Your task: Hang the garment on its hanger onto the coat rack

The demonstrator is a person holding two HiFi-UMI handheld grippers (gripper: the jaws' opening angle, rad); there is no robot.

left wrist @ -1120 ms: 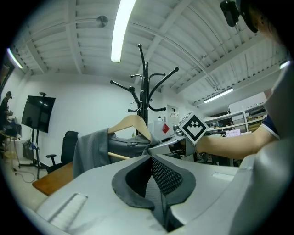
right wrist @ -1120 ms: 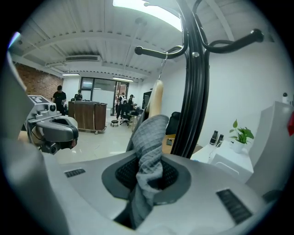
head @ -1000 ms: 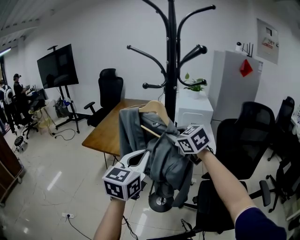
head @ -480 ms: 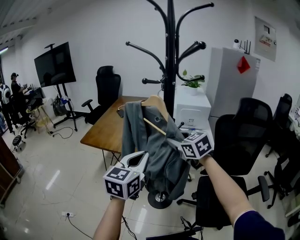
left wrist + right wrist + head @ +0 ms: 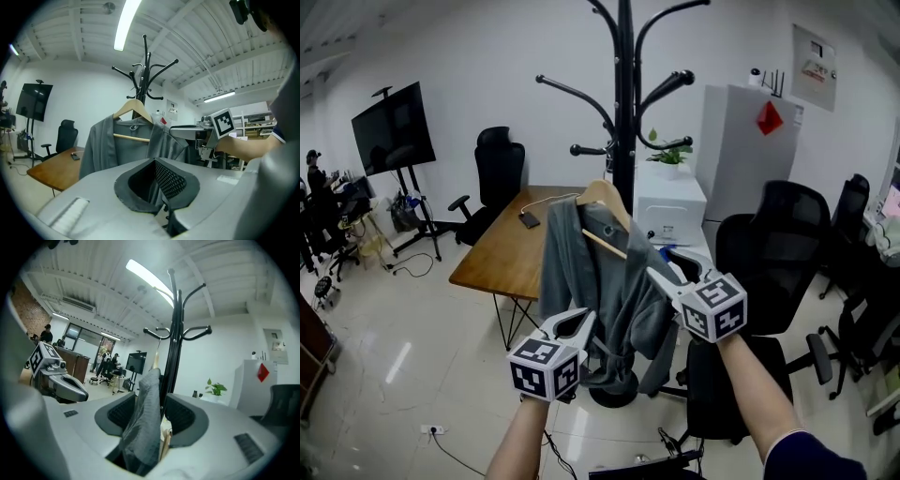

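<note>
Head view: nearest, the left gripper [image 5: 579,322] has its fingers pinched shut on the grey garment's [image 5: 591,272] lower edge. The right gripper [image 5: 666,265] has just been opening its fingers. They stand wide, with a cloth fold and the wooden hanger's [image 5: 605,197] bar end loose between them. Beyond both, the hanger's top is by the black coat rack's [image 5: 624,112] lower arms. Farther right, a wall poster's [image 5: 814,66] print is too small to read.

Your garment [image 5: 600,272] hangs at frame centre, before the coat rack [image 5: 624,94]; worktop [image 5: 497,262] behind, left; chair [image 5: 773,248] right.
</note>
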